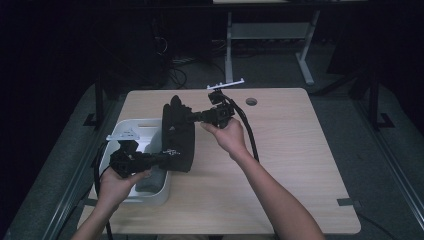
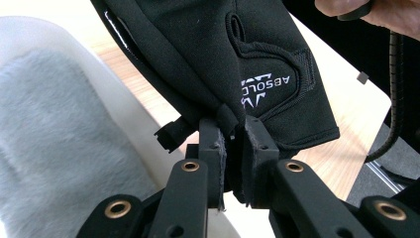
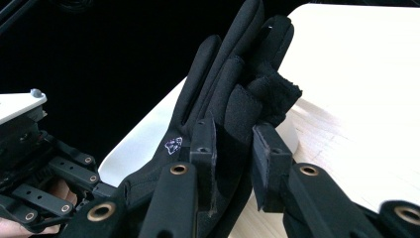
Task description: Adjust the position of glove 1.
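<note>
Black glove [image 1: 178, 132] held off the table [image 1: 300, 165] between both grippers, next to the white bin [image 1: 125, 131] at the table's left edge. Left gripper [image 1: 167, 156] is clamped tight on the cuff hem; in the left gripper view its pads [image 2: 218, 148] pinch the folded edge of the glove [image 2: 223, 59]. Right gripper [image 1: 192, 117] grips the finger end: in the right gripper view one glove [image 3: 233, 99] finger sits between the jaws, which stand a little apart around it. Long axis runs from near-left cuff to far-right fingertips, roughly along the bin's right wall. Glove lies just beside the bin, cuff end nearest it and over its corner. The bin holds grey fuzzy fabric [image 2: 54, 139]. Likely next move, a drop into the bin, needs a shift leftward; left hand is nearer and would lead.
</note>
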